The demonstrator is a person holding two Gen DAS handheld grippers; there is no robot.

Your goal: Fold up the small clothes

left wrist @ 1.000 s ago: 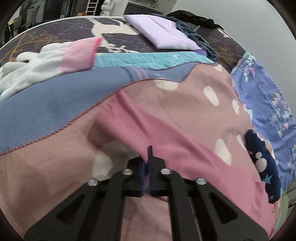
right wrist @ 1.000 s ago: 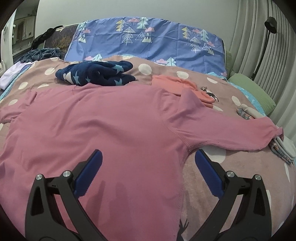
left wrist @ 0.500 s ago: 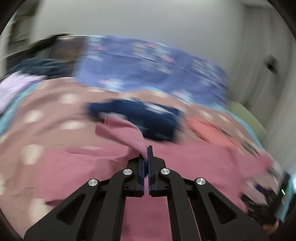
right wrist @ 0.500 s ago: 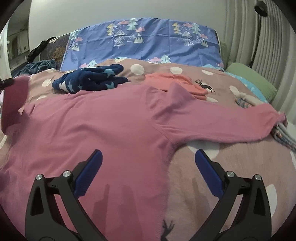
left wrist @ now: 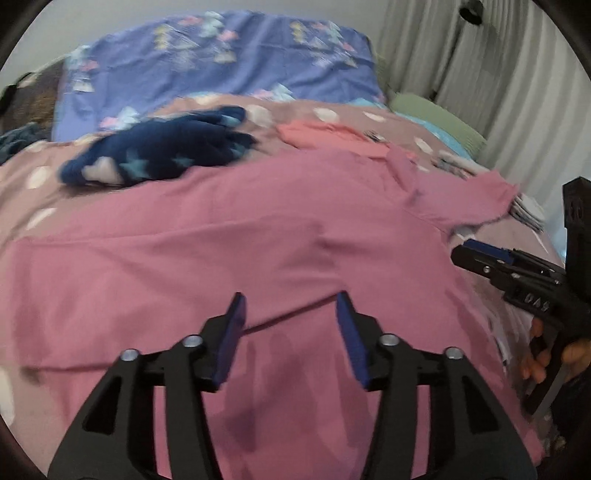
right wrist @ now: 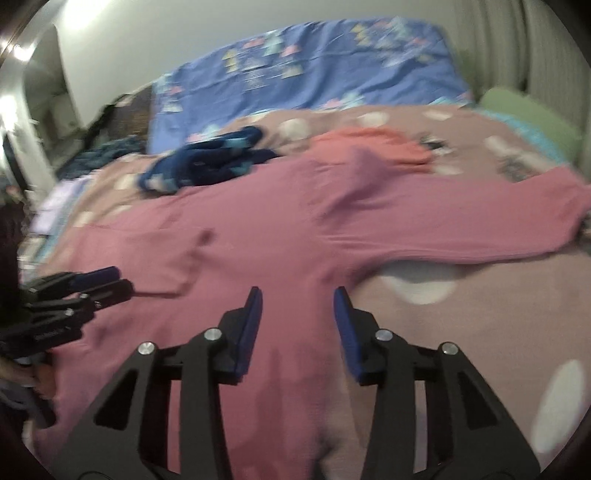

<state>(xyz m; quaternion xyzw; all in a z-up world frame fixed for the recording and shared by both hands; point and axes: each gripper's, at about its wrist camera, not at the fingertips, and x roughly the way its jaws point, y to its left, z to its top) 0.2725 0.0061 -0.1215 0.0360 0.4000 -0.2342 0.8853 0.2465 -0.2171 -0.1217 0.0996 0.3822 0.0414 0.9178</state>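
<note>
Pink long-sleeved top (left wrist: 229,236) lies flat on spotted bedspread (right wrist: 480,332); soft, light, limp, best pinched at hem or cuff. Long axis sleeve to sleeve across the bed, neck away. Left gripper (left wrist: 291,332) just opened, empty; right gripper (right wrist: 297,328) half-closing, nothing between pads yet

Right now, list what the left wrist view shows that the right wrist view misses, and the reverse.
Left wrist only: the lamp by the curtain, and the right hand-held gripper seen from the side.
Right wrist only: the lilac cloth at the bed's left edge, and the left hand-held gripper seen from the side.
Both: pink shirt, navy garment, orange garment, blue pillow.
</note>
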